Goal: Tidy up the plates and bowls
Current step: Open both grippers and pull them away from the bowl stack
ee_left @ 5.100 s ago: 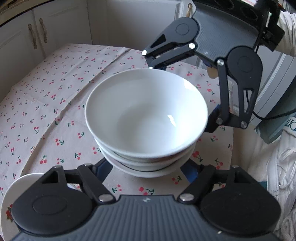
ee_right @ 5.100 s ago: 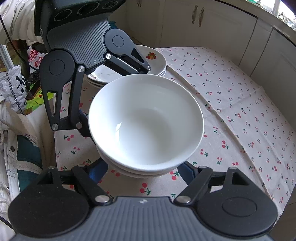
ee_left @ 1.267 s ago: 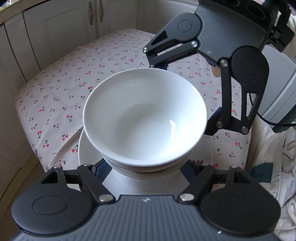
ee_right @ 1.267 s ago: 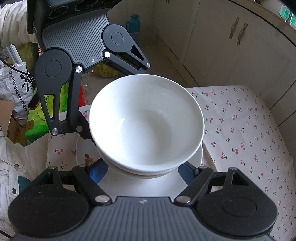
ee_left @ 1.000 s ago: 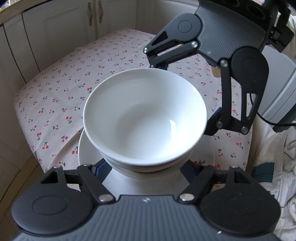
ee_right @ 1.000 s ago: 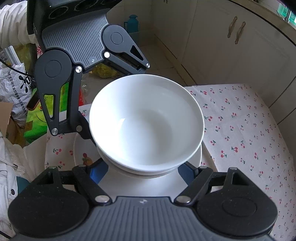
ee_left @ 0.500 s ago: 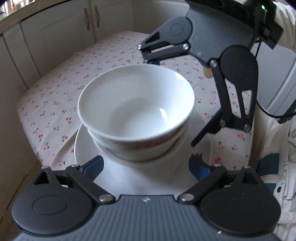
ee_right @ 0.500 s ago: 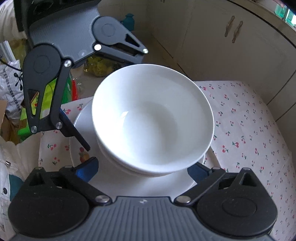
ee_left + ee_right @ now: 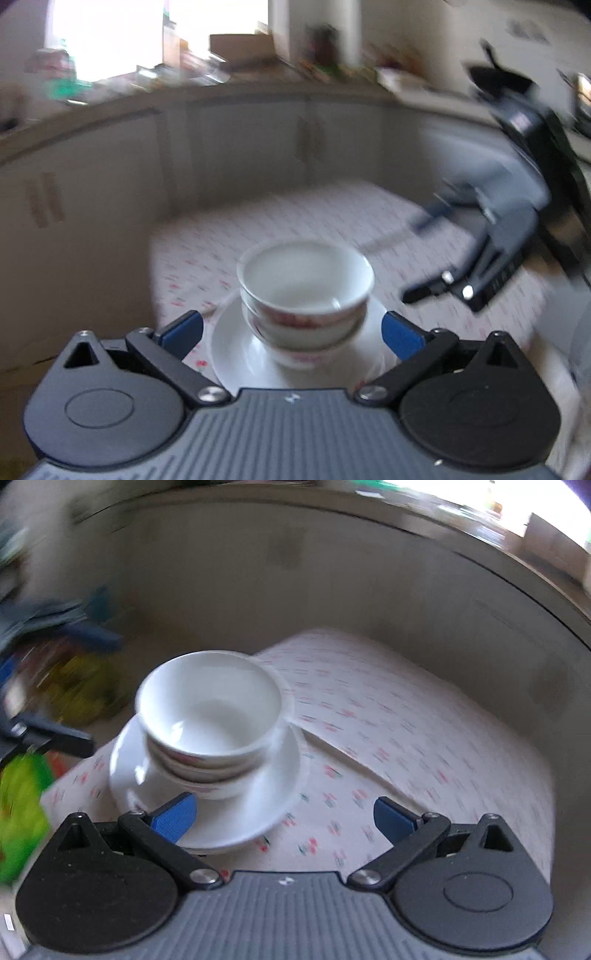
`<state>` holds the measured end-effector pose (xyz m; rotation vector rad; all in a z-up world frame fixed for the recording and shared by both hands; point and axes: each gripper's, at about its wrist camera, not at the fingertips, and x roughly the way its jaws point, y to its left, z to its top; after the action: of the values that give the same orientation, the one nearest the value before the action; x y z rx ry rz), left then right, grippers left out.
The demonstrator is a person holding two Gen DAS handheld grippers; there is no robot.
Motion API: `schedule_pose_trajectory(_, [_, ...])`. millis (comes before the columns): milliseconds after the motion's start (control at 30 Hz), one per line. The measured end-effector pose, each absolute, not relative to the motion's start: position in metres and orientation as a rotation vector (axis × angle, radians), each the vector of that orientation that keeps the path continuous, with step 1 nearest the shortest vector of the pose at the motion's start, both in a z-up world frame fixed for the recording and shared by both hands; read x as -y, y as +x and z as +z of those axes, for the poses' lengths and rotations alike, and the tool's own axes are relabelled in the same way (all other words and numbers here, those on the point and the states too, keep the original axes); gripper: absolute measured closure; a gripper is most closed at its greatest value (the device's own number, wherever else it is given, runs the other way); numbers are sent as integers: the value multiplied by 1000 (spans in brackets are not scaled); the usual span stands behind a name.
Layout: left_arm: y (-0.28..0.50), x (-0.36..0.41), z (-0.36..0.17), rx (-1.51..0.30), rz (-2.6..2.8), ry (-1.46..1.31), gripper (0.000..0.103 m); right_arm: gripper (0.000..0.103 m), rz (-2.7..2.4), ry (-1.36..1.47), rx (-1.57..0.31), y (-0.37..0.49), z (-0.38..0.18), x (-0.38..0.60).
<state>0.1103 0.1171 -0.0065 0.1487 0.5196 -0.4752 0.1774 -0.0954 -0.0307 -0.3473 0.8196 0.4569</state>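
A stack of white bowls (image 9: 304, 295) with red trim stands on a stack of white plates (image 9: 255, 362) at the corner of the table. It also shows in the right wrist view (image 9: 210, 716), on the plates (image 9: 258, 805). My left gripper (image 9: 291, 332) is open and empty, drawn back from the stack. My right gripper (image 9: 282, 818) is open and empty, off to the stack's right. The right gripper also appears blurred at the right of the left wrist view (image 9: 491, 236). Both views are motion-blurred.
The cherry-print tablecloth (image 9: 406, 731) covers the table. Cream cabinets (image 9: 221, 147) curve round behind it. Bags and green clutter (image 9: 22, 797) sit beyond the table's left edge. A cluttered counter (image 9: 258, 70) runs above the cabinets.
Both grippers let go of the bowl stack, which now rests on the plates. Both have pulled back and up, jaws wide open.
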Motion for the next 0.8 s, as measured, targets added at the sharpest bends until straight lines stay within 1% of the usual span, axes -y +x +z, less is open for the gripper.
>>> schedule_pose_trajectory(100, [92, -102, 0, -479, -310, 80, 1, 0, 279, -188, -855, 162, -30, 108])
schedule_pose_trajectory(167, [84, -93, 5, -484, -217, 35, 1, 0, 217, -98, -876, 150, -32, 114])
schedule_pose_trajectory(300, [74, -76, 9, -607, -48, -12, 1, 0, 126, -20, -856, 121, -32, 123])
schedule_pose_trajectory(400, [60, -64, 11, -648, -2, 4, 1, 0, 130, -25, -848, 100, -27, 122])
schedule_pose_trajectory(567, [42, -46, 18, -641, 15, 60, 1, 0, 95, -111, -794, 74, -15, 116])
schedule_pose_trajectory(633, [38, -43, 24, -641, 21, 59, 1, 0, 93, -109, -785, 68, -12, 117])
schedule_pose_trajectory(800, [33, -39, 18, -648, 35, 71, 1, 0, 97, -89, -776, 62, -10, 120])
